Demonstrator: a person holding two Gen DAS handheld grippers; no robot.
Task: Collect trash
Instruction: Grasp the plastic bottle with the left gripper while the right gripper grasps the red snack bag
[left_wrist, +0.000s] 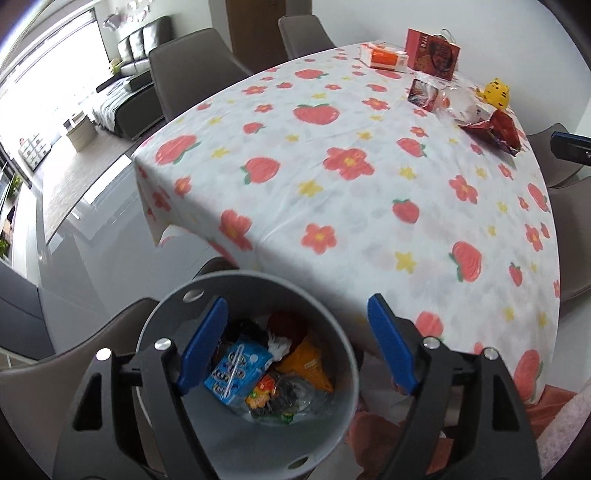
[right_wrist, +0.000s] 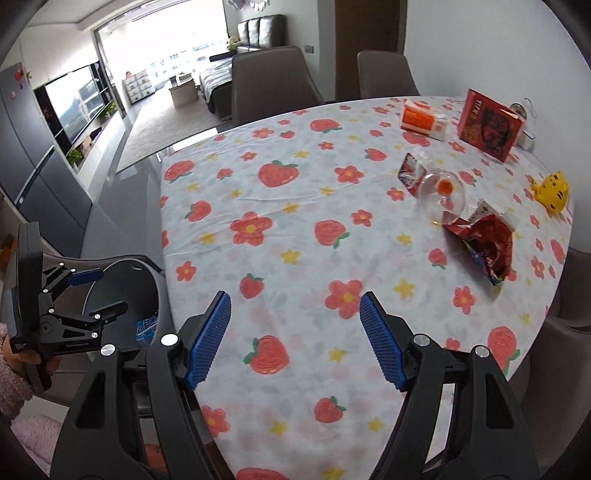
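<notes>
A grey bin (left_wrist: 332, 325) stands on a chair beside the table and holds several wrappers, among them a blue packet (left_wrist: 236, 373) and an orange one (left_wrist: 308, 365). My left gripper (left_wrist: 297, 343) is open and empty right above the bin; it also shows at the left of the right wrist view (right_wrist: 98, 291). My right gripper (right_wrist: 295, 339) is open and empty above the near part of the table. On the far right of the table lie a crumpled red wrapper (right_wrist: 487, 247), a clear plastic cup lid (right_wrist: 443, 199) and a small red packet (right_wrist: 410, 173).
The table carries a strawberry-and-flower cloth (right_wrist: 295, 206). At its far end stand an orange tissue pack (right_wrist: 423, 120), a red box (right_wrist: 489, 125) and a yellow toy (right_wrist: 552, 190). Grey chairs (right_wrist: 273, 81) stand around the table.
</notes>
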